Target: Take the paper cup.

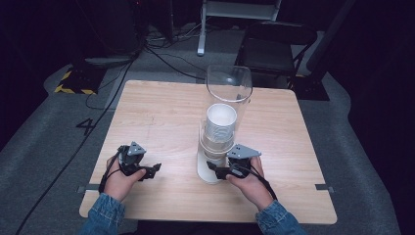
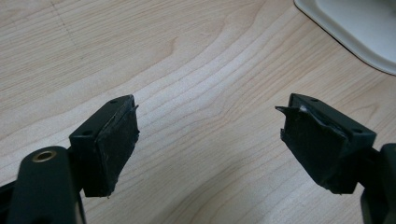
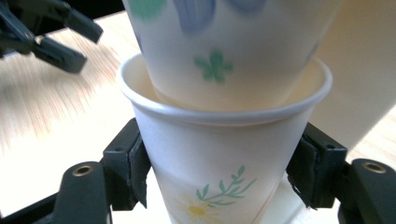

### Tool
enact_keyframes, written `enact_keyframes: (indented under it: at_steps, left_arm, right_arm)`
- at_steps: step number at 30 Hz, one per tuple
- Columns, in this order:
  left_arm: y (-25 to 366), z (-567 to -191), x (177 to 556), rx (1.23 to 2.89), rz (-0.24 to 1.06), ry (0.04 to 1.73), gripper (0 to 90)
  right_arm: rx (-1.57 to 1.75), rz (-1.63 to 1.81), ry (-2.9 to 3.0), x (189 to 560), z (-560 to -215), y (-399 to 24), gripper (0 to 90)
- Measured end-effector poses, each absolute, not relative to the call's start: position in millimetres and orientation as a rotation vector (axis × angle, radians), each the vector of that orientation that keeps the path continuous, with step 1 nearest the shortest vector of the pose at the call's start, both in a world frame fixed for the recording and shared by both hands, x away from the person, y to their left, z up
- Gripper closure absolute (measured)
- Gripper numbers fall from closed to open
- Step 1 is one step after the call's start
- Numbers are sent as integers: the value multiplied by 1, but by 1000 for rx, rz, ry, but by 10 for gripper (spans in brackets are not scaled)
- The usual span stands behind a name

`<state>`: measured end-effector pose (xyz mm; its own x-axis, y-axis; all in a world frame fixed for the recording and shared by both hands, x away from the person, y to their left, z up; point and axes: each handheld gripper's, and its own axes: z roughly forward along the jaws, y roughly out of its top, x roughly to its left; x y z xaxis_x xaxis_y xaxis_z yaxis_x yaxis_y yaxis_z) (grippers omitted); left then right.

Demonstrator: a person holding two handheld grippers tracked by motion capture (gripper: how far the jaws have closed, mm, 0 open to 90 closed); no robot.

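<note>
Dark floor and cables surround the pale wooden table (image 1: 161,122) where we work, a folding chair (image 1: 276,46) standing beyond its far edge. Near the table's middle rises a clear tube dispenser (image 1: 229,90) on a white base (image 2: 359,28), with a stack of paper cups (image 1: 220,127) inside it. Our right gripper (image 1: 221,171) sits at the foot of that dispenser, and its jaws are pressed against both sides of the lowest cup (image 3: 219,154), which hangs just beneath the next cup nested into it. Our left gripper (image 1: 150,170) rests well apart to the left, above bare wood, its jaws spread wide with nothing between them.

From above we see the whole tube and stack but not the grip itself. Along the right gripper's jaws we make out the held cup's printed daisy and green sprig, and the left gripper (image 3: 51,35) farther off. Along the left gripper's jaws we see wood grain and a corner of the base.
</note>
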<state>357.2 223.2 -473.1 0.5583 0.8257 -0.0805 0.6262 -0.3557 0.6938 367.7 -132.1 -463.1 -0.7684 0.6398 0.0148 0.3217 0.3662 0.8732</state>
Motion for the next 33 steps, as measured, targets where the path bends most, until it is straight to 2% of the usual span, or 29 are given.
enact_keyframes:
  at_steps: [12,33]
  left_arm:
    - [220,-474,362,2107,361,1150,186]
    - [218,-475,367,2110,362,1144,177]
  right_arm:
    - [848,1286,2332,363,-465,-144,313]
    - [959,1214,2243,368,-448,-192,310]
